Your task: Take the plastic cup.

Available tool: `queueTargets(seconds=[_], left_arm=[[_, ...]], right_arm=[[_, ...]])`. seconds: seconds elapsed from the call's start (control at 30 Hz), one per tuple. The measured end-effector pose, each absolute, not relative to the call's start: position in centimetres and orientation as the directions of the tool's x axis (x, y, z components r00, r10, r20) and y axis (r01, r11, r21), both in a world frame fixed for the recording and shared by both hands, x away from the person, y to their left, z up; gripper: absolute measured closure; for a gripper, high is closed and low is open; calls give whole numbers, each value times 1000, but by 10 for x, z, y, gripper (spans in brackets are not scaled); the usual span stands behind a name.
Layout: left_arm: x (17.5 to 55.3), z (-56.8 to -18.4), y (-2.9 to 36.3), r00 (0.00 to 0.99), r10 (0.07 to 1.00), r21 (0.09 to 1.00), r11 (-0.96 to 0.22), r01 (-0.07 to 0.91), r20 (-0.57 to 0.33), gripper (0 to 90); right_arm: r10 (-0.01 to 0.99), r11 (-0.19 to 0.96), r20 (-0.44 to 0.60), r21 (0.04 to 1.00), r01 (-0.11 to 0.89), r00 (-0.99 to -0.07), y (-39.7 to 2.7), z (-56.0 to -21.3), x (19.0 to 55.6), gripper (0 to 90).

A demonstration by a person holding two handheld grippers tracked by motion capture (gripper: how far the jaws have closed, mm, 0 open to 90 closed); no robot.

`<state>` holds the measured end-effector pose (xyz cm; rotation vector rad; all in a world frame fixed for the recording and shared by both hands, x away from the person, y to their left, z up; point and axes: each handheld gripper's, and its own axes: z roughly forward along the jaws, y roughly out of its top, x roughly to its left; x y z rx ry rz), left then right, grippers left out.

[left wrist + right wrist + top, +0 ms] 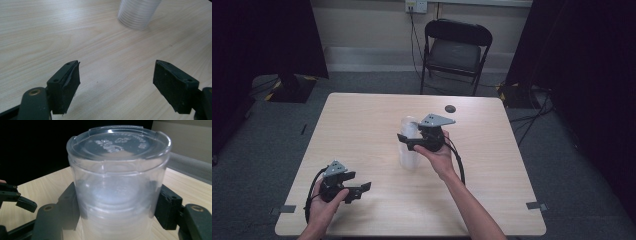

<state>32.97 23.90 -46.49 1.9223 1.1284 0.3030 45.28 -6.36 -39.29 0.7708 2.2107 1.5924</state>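
Pale wood runs right up to the near table edge (412, 234), and that is where I start, standing behind the person. Nearest to me, the left gripper (360, 189) sits low over the front left part of the table, close to that near edge; its jaws stand wide apart with nothing but bare wood between them, as the left gripper view makes plain. It looks idle, waiting its turn.

Further in, about mid-table, the right gripper (404, 140) has its jaws clamped on the flanks of a clear plastic cup stack (408, 145), which stands upright on the wood. In the right gripper view the black pads (167, 207) press both sides of the ribbed wall (117, 195), below a see-through lid (118, 142) that sits on top. So I judge the grasp as made; whatever follows, lifting, carrying or pulling a cup or the lid off, is not yet done, and the left gripper has no part in it so far.

Room to move is generous: open tabletop lies all around the stack, on every side. Beyond it a small dark round object (450, 108) lies near the far edge, well apart. Past the table stands a folding chair (455, 50), clear of everything.
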Motion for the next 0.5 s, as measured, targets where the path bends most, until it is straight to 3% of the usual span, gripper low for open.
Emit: queueTargets(seconds=[0.5], left_arm=[[330,-465,238,557,804,773,-213,597,-209,214]], right_arm=[[586,209,65,951,228,-808,-65,-378,454,340]])
